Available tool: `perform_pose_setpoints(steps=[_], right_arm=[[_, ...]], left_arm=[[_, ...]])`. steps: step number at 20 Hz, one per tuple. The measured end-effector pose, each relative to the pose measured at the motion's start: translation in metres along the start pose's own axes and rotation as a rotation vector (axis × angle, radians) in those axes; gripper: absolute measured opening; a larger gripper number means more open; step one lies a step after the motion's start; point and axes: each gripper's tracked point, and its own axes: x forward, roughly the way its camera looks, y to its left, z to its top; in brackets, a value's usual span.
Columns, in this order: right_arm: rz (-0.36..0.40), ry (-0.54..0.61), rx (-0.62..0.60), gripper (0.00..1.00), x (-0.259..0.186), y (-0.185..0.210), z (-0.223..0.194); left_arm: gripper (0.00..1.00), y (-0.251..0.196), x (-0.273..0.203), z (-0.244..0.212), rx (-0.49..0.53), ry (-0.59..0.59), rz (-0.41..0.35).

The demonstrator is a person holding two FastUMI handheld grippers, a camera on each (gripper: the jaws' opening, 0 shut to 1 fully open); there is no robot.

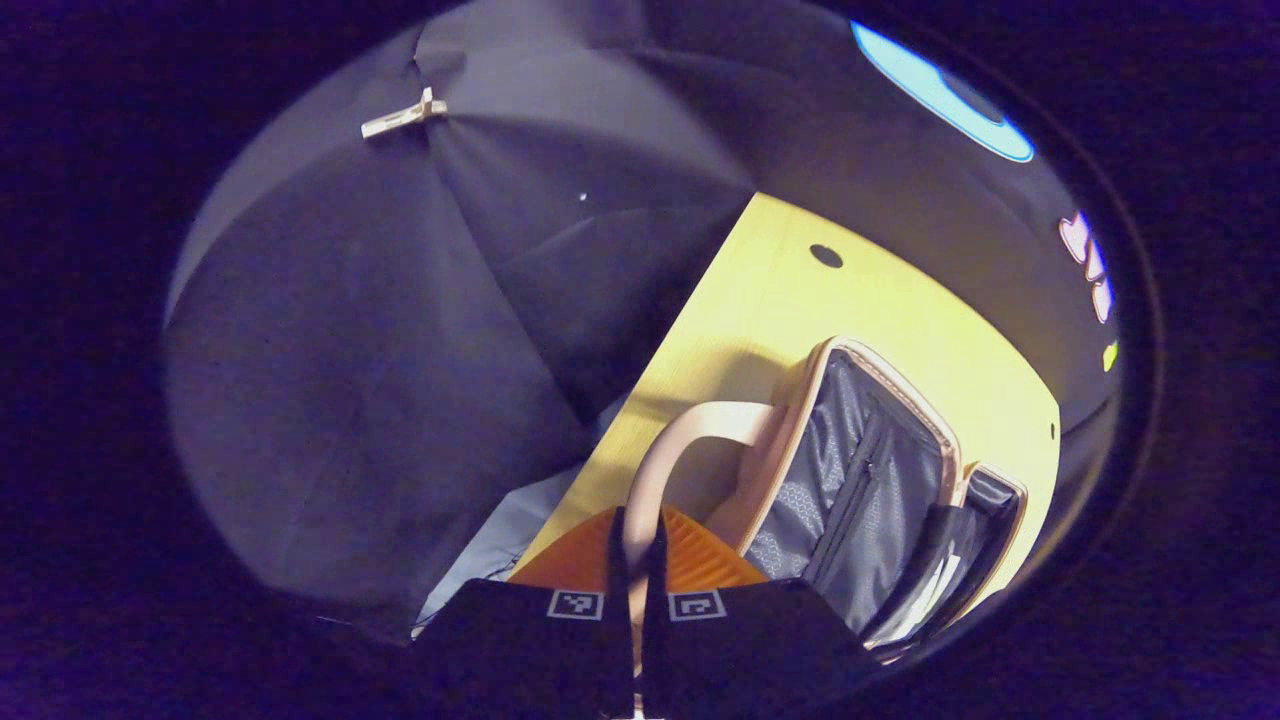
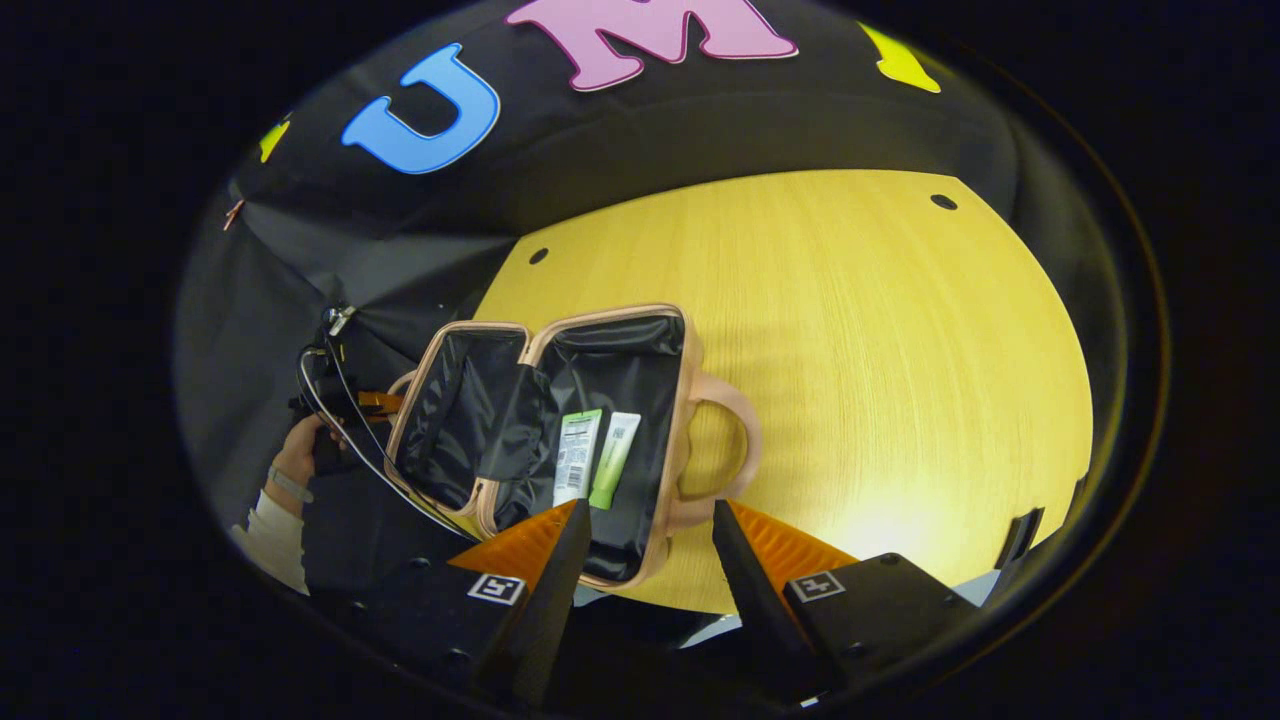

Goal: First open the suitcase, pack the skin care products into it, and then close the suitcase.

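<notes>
**Suitcase open flat, two products inside**

Currently, at the far left of the right gripper view, your hand (image 2: 296,452) with a pale sleeve holds the left hand-held gripper (image 2: 335,405) just off the worktop's left edge, touching or nearly touching the outer side of the suitcase (image 2: 560,420). In the left gripper view that left hand-held gripper (image 1: 637,560) has its fingers drawn together on one suitcase handle (image 1: 668,450), which runs between the two fingertips.

Moving right, the suitcase lies open on the wooden worktop (image 2: 880,380), both halves spread side by side and joined at the middle. It sits toward the worktop's left and near edges; its left half reaches close to the left edge. One dark inner flap (image 2: 515,420) folds across the hinge line. In the right half lie two skin care products: one green-topped packet (image 2: 575,455) and, just beside it on the right, one green and white tube (image 2: 614,458). They lie parallel, touching or nearly so.

Further right, the second handle (image 2: 725,440) arches out from the right half onto bare wood. Your right hand-held gripper (image 2: 645,545) hangs above the suitcase's near rim with its fingers apart, clamped on nothing; the handle's near end lies between them.

Beyond the handle, the whole right and far side of the worktop is open wood. Two small dark holes (image 2: 943,202) sit near the far edge.
</notes>
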Motion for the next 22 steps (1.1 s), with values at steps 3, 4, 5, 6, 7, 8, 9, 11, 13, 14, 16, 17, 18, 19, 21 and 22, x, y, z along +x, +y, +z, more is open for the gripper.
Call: perform_pose_setpoints(steps=[3,4,5,6,7,8,9,11,13,14,16,17,18,19,21,22], right_arm=[[0.047,-0.013,-0.045,0.8,-0.007,0.005,0.004],[0.065,-0.019,-0.054,0.8,-0.009,0.006,0.005],[0.081,-0.029,-0.062,0.8,-0.013,0.006,0.007],[0.093,-0.038,-0.068,0.8,-0.018,0.004,0.01],[0.104,-0.047,-0.073,0.8,-0.023,0.001,0.012],[0.114,-0.059,-0.078,0.8,-0.03,-0.003,0.014],[0.124,-0.077,-0.08,0.8,-0.039,-0.008,0.019],[0.14,-0.105,-0.074,0.8,-0.059,-0.021,0.022],[0.139,-0.129,-0.066,0.79,-0.076,-0.04,0.023],[0.129,-0.142,-0.06,0.79,-0.084,-0.052,0.025],[0.108,-0.163,-0.03,0.79,-0.1,-0.074,0.023],[0.105,-0.179,-0.018,0.79,-0.111,-0.082,0.022],[0.09,-0.195,-0.012,0.79,-0.12,-0.094,0.022],[0.061,-0.205,-0.009,0.8,-0.128,-0.11,0.019],[0.005,-0.219,0.008,0.8,-0.139,-0.14,0.012],[-0.002,-0.226,0.023,0.8,-0.146,-0.151,0.009]], left_arm=[[0.12,-0.036,-0.068,0.026,0.048,-0.119,-0.076],[0.08,-0.054,-0.09,0.033,0.067,-0.154,-0.11],[0.11,-0.074,-0.114,0.034,0.081,-0.18,-0.142],[0.07,-0.095,-0.139,0.035,0.097,-0.201,-0.175],[0.07,-0.118,-0.162,0.035,0.124,-0.226,-0.206],[0.07,-0.145,-0.181,0.033,0.169,-0.252,-0.237],[0.07,-0.17,-0.194,0.027,0.216,-0.274,-0.263],[0.07,-0.242,-0.213,0.004,0.302,-0.294,-0.353],[0.07,-0.317,-0.216,-0.035,0.389,-0.275,-0.484],[0.07,-0.35,-0.21,-0.059,0.429,-0.242,-0.538],[0.07,-0.384,-0.185,-0.104,0.464,-0.144,-0.547],[0.07,-0.39,-0.163,-0.108,0.484,-0.129,-0.537],[0.08,-0.396,-0.145,-0.123,0.481,-0.082,-0.522],[0.08,-0.397,-0.133,-0.125,0.485,-0.043,-0.52],[0.08,-0.391,-0.103,-0.128,0.506,0.004,-0.466],[0.14,-0.389,-0.089,-0.126,0.529,0.002,-0.434]])
